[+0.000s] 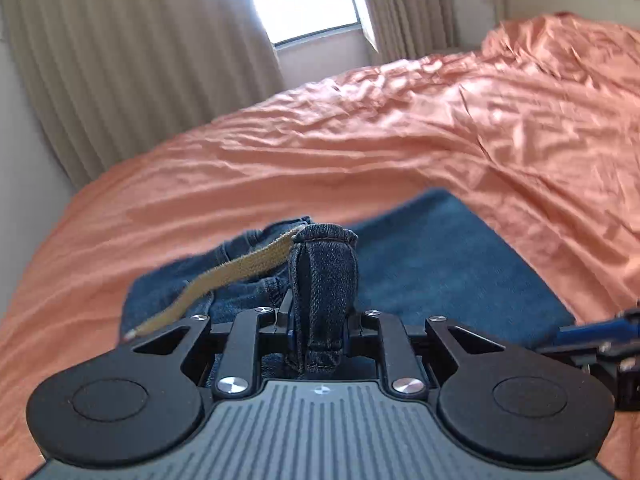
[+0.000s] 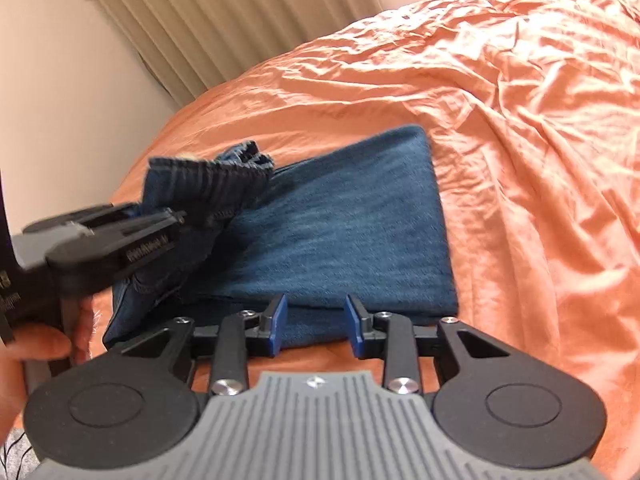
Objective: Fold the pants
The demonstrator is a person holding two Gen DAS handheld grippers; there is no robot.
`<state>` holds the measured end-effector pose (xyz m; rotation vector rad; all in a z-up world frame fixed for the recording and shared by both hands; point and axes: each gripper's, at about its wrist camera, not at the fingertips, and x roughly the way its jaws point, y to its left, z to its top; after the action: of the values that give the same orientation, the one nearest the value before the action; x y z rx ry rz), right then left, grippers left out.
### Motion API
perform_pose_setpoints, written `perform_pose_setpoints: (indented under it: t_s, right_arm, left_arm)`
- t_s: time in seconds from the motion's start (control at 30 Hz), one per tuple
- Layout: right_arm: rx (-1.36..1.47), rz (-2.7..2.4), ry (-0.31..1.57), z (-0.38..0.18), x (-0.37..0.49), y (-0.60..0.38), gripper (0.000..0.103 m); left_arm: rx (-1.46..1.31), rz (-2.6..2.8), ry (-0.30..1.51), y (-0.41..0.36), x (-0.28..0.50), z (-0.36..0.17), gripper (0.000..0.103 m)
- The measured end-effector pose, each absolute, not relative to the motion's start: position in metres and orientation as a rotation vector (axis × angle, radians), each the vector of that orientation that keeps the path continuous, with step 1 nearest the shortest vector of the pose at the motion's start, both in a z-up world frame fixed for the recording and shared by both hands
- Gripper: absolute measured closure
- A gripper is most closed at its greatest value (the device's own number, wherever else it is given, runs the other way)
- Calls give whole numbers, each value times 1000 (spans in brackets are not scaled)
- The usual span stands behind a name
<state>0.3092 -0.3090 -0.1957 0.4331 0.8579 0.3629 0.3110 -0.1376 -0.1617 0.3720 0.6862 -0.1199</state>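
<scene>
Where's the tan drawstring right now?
Left wrist view: the tan drawstring trails left from the waistband pinched in the left tongs, across the jeans.

I see dark blue denim pants (image 2: 344, 232) with a ribbed, darker blue waistband (image 2: 212, 184) and a tan drawstring (image 1: 236, 276), lying on a bed (image 2: 520, 120) covered in plain orange, crinkled sheeting. Beyond the bed hang beige curtains (image 1: 132, 60) with vertical pleats. My right gripper (image 2: 316, 328) has bright blue fingers (image 2: 278, 326) on black linkages, above a grey, vertically ribbed body.
</scene>
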Motion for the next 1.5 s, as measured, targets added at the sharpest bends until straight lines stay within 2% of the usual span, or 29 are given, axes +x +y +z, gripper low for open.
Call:
perform_pose_setpoints:
  t_s: [0.07,0.13,0.2,0.27,0.47,0.6,0.8,0.93,1.13,1.17,1.2,1.23,1.37,1.43,1.5]
  right_arm:
    - [476,348,864,-208,307,-320,73]
    - [526,328,862,-220,306,-327,73]
    - [568,311,850,-230,303,-332,73]
    - [589,315,847,-234,302,-335,73]
    - [571,365,784,-225,302,-333,70]
    - [582,403,773,-221,299,-330,70]
    - [587,509,774,-203,321,-306,70]
    - [593,535,829,-199,352,-288,64]
    - [616,538,957,-222,390,-265,64]
    - [623,531,973,-225,392,-264,65]
    - [618,540,973,-226,393,-262,84]
    - [625,556,967,-224,391,-262,93]
    - [584,592,873,-193,377,-263,98]
    - [594,620,826,-175,367,-268,99]
    - [593,633,805,-165,357,-274,99]
  left_arm:
    - [398,-148,754,-147,307,-176,78]
    - [368,-193,831,-146,306,-182,70]
    - [285,-238,886,-138,307,-181,57]
    - [201,-297,948,-132,311,-180,48]
    - [-74,-419,1042,-99,322,-168,43]
    - [-181,-438,1002,-76,313,-146,44]
    - [15,-335,902,-42,298,-122,43]
    - [104,-263,918,-5,285,-128,42]
    - [228,-152,968,39,257,-158,40]
    - [235,-139,982,46,254,-164,40]
    - [236,-129,993,52,252,-170,40]
    - [234,-119,998,57,250,-174,40]
    - [199,-93,981,71,246,-180,41]
    - [207,-81,957,72,247,-178,51]
    - [233,-81,943,71,248,-178,69]
